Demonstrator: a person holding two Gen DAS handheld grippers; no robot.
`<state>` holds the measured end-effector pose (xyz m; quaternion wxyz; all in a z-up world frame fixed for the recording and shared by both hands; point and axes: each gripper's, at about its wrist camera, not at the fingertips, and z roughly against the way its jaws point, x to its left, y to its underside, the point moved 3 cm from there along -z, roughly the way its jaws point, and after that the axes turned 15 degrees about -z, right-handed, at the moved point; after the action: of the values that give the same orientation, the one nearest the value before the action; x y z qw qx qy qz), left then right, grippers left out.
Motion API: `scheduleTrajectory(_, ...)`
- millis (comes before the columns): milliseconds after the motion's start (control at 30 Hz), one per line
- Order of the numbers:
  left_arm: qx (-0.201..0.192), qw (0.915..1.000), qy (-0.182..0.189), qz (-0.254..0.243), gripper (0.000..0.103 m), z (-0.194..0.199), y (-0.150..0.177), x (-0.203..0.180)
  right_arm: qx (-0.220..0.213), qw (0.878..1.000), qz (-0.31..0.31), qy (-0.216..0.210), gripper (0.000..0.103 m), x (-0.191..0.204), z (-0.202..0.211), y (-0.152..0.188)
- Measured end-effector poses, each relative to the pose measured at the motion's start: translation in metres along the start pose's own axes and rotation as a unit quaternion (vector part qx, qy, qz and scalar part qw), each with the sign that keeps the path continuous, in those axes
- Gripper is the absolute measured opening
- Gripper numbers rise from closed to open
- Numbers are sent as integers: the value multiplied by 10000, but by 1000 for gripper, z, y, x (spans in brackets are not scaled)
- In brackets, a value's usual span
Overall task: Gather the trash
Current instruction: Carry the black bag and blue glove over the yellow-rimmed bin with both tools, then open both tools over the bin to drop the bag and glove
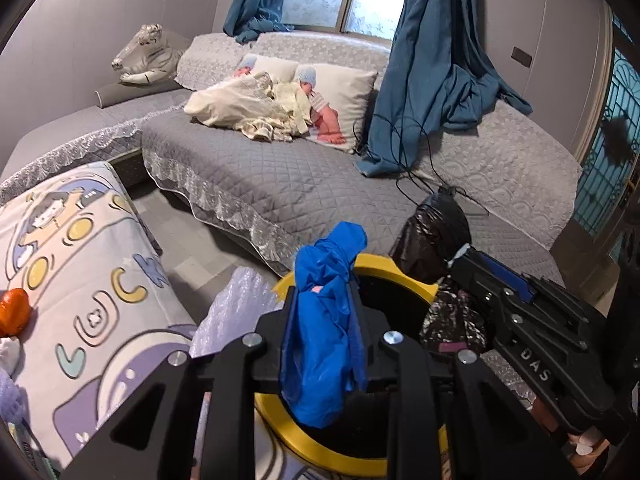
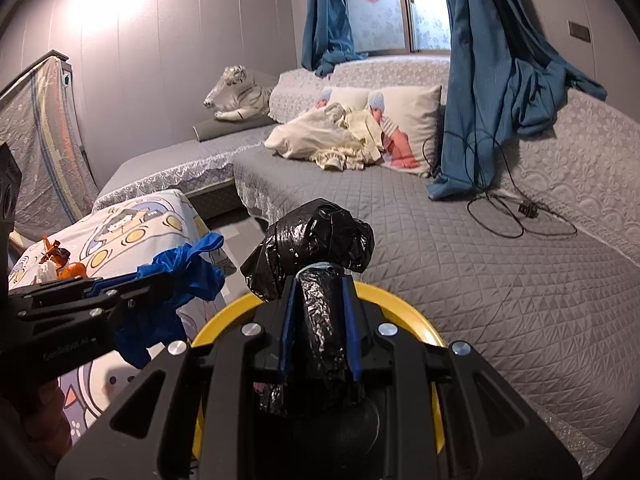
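Left wrist view: a grey quilted sofa (image 1: 304, 184) lies behind a yellow-rimmed bin (image 1: 384, 268). Above the bin, the left gripper (image 1: 324, 300) pinches a blue bag (image 1: 324, 320), and the right gripper (image 2: 318, 308) pinches a black bag (image 2: 316, 236).

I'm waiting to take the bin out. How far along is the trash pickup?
Nothing visibly binned yet. In hand: left gripper grips a blue bag, right gripper a black bag, both over the yellow-rimmed bin. Left: drop them, then the orange scraps on the cushion.

Grey sofa (image 1: 280, 184), perhaps tiger figure (image 1: 148, 54)
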<state>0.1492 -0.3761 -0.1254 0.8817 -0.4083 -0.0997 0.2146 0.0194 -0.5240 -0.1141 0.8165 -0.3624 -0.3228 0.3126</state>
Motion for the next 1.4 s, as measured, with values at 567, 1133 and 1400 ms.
scheduleTrajectory(567,322,9990,305,-26,29,-32,3,-15,216,9989,-272,326,29,-29,-17,0)
scheduleTrajectory(1133,98,9995,155,273,52,-12,-1,13,-38,9978,-408,515,41,-36,0,-7)
scheduleTrajectory(1400,-151,9994,67,294,52,18,-1,28,-137,9986,-342,368,41,-23,13,-12)
